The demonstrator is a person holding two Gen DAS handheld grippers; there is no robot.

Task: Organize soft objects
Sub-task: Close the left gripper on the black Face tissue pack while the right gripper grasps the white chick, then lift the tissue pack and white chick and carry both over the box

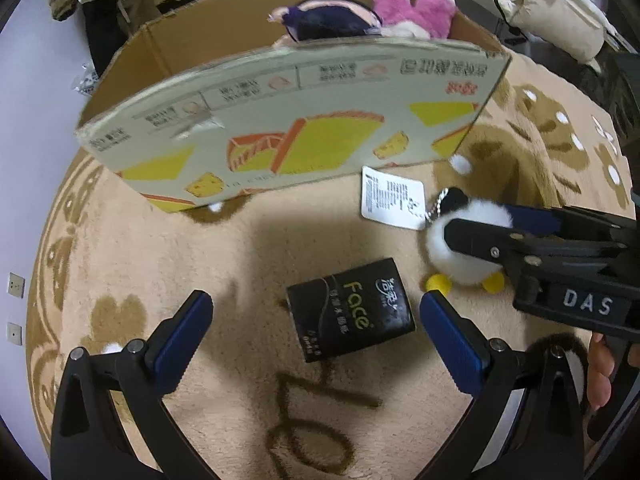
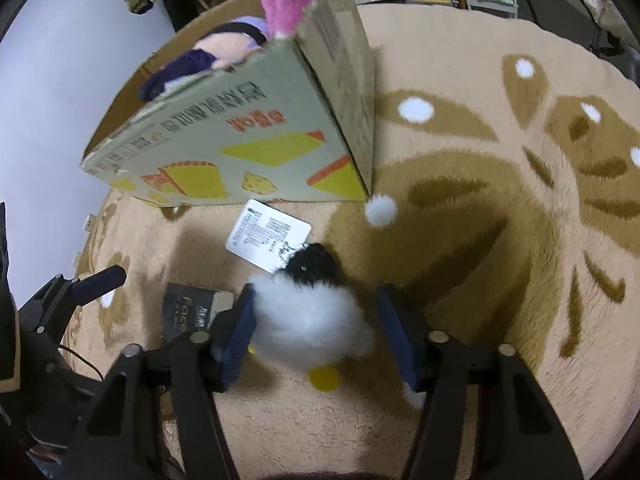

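On the beige patterned rug before the cardboard box, we straddle the penguin plush with our right gripper, only its left pad touching, and our spread left gripper brackets the tissue pack; next: pinch, lift, box.

Left gripper jaws wide; right gripper jaws narrower.

Tissue pack left of penguin plush, cardboard box behind both.
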